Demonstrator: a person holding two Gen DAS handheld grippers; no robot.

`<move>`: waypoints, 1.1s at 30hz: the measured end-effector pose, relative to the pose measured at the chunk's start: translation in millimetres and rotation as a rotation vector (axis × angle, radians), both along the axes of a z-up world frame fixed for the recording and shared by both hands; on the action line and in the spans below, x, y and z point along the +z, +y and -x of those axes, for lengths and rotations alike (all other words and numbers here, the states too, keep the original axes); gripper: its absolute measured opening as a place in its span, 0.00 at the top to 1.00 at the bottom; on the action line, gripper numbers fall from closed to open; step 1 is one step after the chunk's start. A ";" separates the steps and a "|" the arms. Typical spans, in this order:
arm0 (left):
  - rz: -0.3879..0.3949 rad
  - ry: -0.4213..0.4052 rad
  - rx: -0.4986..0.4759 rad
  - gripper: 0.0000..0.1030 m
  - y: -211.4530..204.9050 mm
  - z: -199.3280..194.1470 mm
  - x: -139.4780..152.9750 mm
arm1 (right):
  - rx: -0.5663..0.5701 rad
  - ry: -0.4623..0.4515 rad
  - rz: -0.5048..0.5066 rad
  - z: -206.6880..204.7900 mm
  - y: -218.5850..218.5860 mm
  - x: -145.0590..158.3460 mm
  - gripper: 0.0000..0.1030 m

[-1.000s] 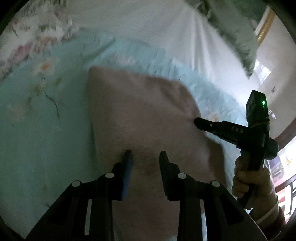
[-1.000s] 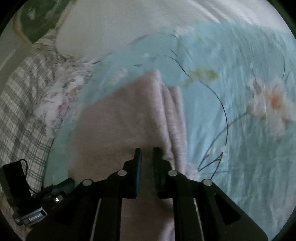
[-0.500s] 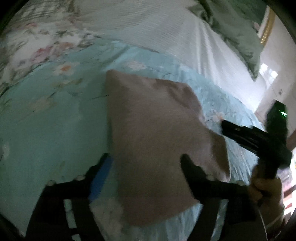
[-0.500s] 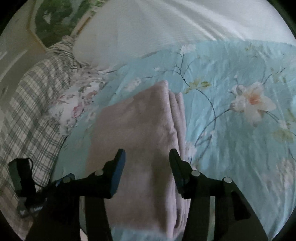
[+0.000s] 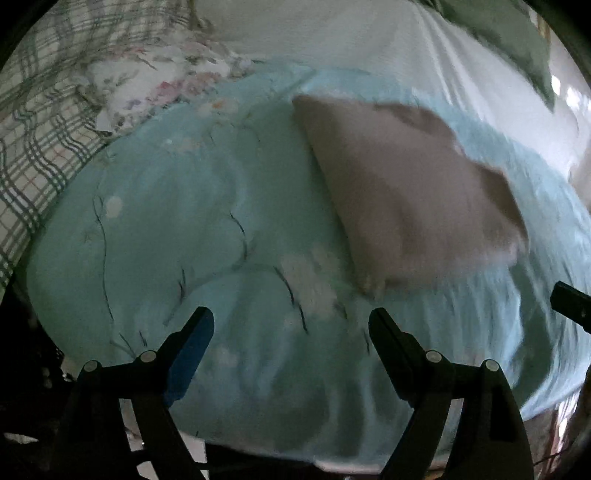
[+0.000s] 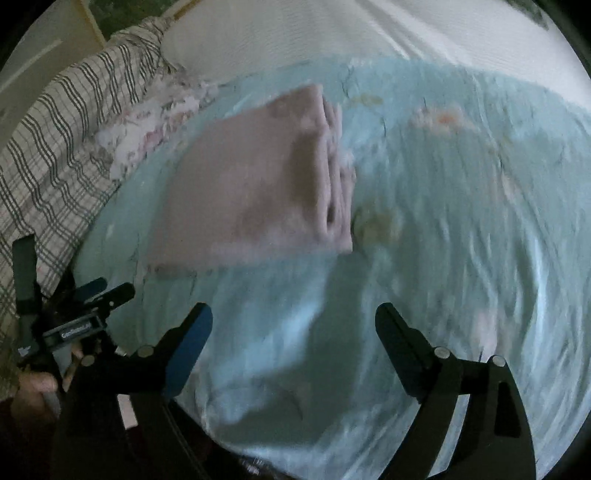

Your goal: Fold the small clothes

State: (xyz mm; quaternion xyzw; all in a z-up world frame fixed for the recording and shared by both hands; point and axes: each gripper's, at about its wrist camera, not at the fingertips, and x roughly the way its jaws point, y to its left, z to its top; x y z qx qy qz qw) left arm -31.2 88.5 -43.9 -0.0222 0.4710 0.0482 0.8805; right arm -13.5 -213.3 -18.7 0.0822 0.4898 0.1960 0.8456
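Both my grippers have pulled back off the cloth since a second ago, when each was pinched down on it. Now my left gripper [image 5: 291, 325] stands wide with only bedding between its fingers. My right gripper [image 6: 293, 321] has its jaws opening, and nothing lies between them either.

Nearest me is the blue cover [image 5: 166, 221], pale with thin dark stems and faint flowers, wrinkled at its near edge. On it, well beyond both grippers, lies the cloth [image 5: 410, 188], pinkish-brown and folded into a flat block. From the right wrist I see its stacked layers along the right edge [image 6: 332, 177].

Past the cover comes a floral pillow [image 5: 147, 77], then a plaid blanket [image 6: 55, 155] off to the left, and a white sheet [image 5: 332, 33] behind. A grey-green pillow [image 5: 517, 40] sits far right, cut off by the lens rim.

Everything is smeared by motion, so the cover's pattern is hard to read. My left hand [image 6: 33, 387] shows only in part, low at the frame edge.
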 end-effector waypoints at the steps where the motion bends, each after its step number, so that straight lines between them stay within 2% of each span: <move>1: -0.009 0.034 -0.031 0.16 -3.7 1.8 -2.3 | 0.004 0.012 0.003 4.3 -1.0 -2.8 0.13; 3: -0.031 0.060 -0.061 0.16 -10.7 6.5 -3.6 | 0.005 0.013 0.034 6.8 -1.5 -3.4 0.12; 6: -0.069 0.039 -0.093 0.16 -19.7 9.6 3.6 | 0.009 -0.007 0.079 11.5 1.1 2.0 0.06; 9: -0.116 0.004 -0.100 0.16 -25.2 15.3 16.5 | 0.032 -0.037 0.092 15.6 6.0 12.4 0.06; 15: -0.115 -0.034 -0.078 0.11 -24.2 14.9 39.6 | 0.079 -0.101 0.148 17.2 11.5 32.3 0.04; 21: -0.112 -0.062 -0.083 0.11 -19.4 2.0 47.2 | 0.108 -0.103 0.112 -3.7 12.6 40.5 0.03; 24: -0.115 -0.043 -0.085 0.11 -17.4 -13.0 45.2 | 0.149 -0.066 0.082 -23.8 16.7 37.7 0.03; 28: -0.143 0.009 -0.084 0.11 -16.4 -38.4 48.8 | 0.177 -0.002 0.130 -53.2 19.8 40.0 0.03; 33: -0.184 0.058 -0.071 0.11 -18.0 -57.2 73.3 | 0.164 0.041 0.143 -63.6 21.5 56.4 0.03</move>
